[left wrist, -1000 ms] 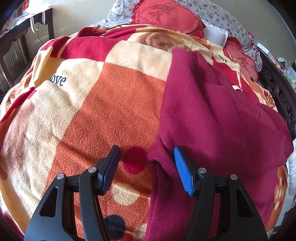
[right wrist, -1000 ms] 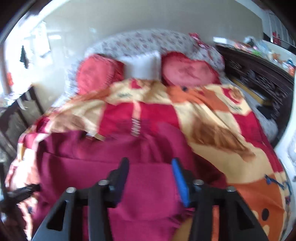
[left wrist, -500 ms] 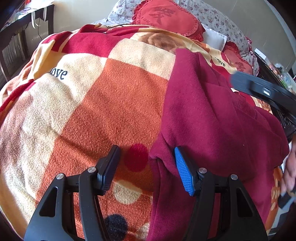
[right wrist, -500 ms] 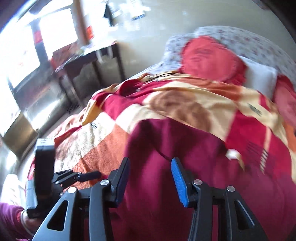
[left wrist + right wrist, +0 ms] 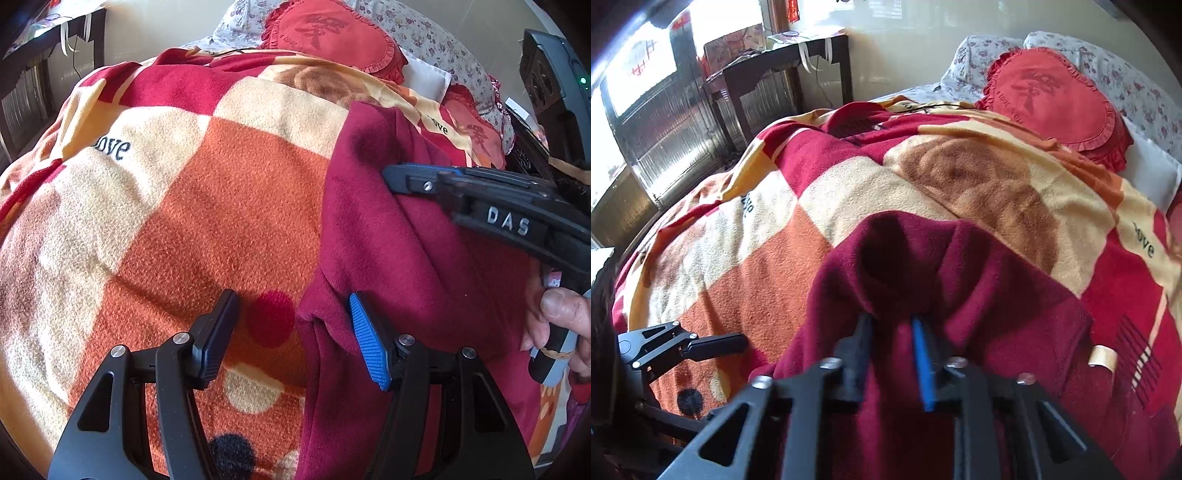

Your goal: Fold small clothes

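The right gripper (image 5: 892,328) has swung in and just pinched a ridge of the maroon fleece garment (image 5: 960,280); the left gripper (image 5: 291,339) waits open, straddling its near edge, so a fold looks imminent.

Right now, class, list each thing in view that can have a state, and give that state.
Maroon garment: partly folded on the blanket, a pinch of it bunched up.
Left tongs: open, astride the garment's edge.
Right tongs: just closed, shut on a fold.
Blanket: spread flat.
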Demonstrator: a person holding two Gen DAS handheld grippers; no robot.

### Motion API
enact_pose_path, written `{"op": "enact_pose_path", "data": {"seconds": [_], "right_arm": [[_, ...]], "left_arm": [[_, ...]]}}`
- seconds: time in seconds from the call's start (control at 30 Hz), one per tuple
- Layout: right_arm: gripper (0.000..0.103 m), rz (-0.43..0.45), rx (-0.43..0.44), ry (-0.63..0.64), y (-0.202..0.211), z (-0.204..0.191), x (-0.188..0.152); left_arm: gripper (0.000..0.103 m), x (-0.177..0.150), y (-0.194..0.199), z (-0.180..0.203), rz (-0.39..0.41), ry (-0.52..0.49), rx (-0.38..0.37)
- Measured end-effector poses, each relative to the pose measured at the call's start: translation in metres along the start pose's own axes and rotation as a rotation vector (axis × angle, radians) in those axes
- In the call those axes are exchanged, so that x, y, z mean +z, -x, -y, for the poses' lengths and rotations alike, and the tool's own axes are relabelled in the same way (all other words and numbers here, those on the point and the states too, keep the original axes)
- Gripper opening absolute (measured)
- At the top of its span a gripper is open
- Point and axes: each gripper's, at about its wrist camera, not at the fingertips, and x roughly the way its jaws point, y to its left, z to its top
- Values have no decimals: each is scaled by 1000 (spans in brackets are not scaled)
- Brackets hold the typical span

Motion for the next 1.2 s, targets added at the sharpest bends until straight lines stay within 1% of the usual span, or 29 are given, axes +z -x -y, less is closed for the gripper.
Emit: {"op": "enact_pose_path", "data": {"seconds": [0.03, 0.1, 0.17, 0.23, 0.27, 0.33, 0.47, 0.57, 0.63, 0.67, 0.7, 0.73, 0.8, 0.9, 1.0, 1.03, 1.07, 1.1, 1.13, 1.2], "right_arm": [[7, 10, 6, -14, 3, 1, 0], [7, 46, -8, -34, 10, 4, 3], [7, 80, -64, -36, 11, 4, 6], [7, 74, -80, -60, 2, 6, 7], [7, 85, -85, -66, 0, 6, 7], [7, 100, -74, -84, 2, 7, 7], [7, 106, 7, -186, 19, 19, 0], [8, 129, -34, -179, 43, 19, -15], [11, 128, -42, -190, 52, 23, -25], [12, 113, -45, -199, 53, 27, -32], [15, 95, -49, -204, 52, 30, -37], [24, 83, -55, -206, 51, 32, -41], [34, 63, -68, -215, 48, 37, -50], [34, 74, -55, -230, 47, 40, -56], [34, 61, -32, -210, 38, 41, -55], [31, 63, -39, -192, 36, 40, -56], [24, 65, -53, -177, 35, 38, -56], [4, 62, -87, -154, 35, 36, -56], [0, 54, -143, -124, 34, 34, -55], [0, 70, -187, -133, 36, 39, -56]], "left_arm": [[62, 1, 0, 0, 2, 1, -1], [63, 2, -1, -1, 8, 11, -4], [64, 3, -3, -1, 11, 12, -4], [64, 3, -3, 0, 16, 6, 3], [64, 4, -3, 0, 15, 4, 5], [64, 4, -4, 1, 10, -2, 7], [64, 4, -5, 4, 7, -19, 21], [64, 4, -6, 5, 9, -23, 28], [64, 4, -7, 5, 11, -25, 34], [64, 4, -7, 6, 12, -27, 37], [64, 3, -7, 6, 13, -29, 39], [64, 3, -7, 7, 13, -30, 41], [64, 3, -7, 6, 13, -29, 41], [65, 2, -8, 7, 15, -37, 46], [66, 1, -9, 10, 15, -52, 59], [67, 1, -9, 10, 15, -54, 61], [67, 1, -9, 11, 16, -57, 61], [67, 1, -9, 11, 18, -60, 63], [68, 1, -10, 11, 19, -62, 65], [69, 0, -11, 12, 23, -67, 69]]}}
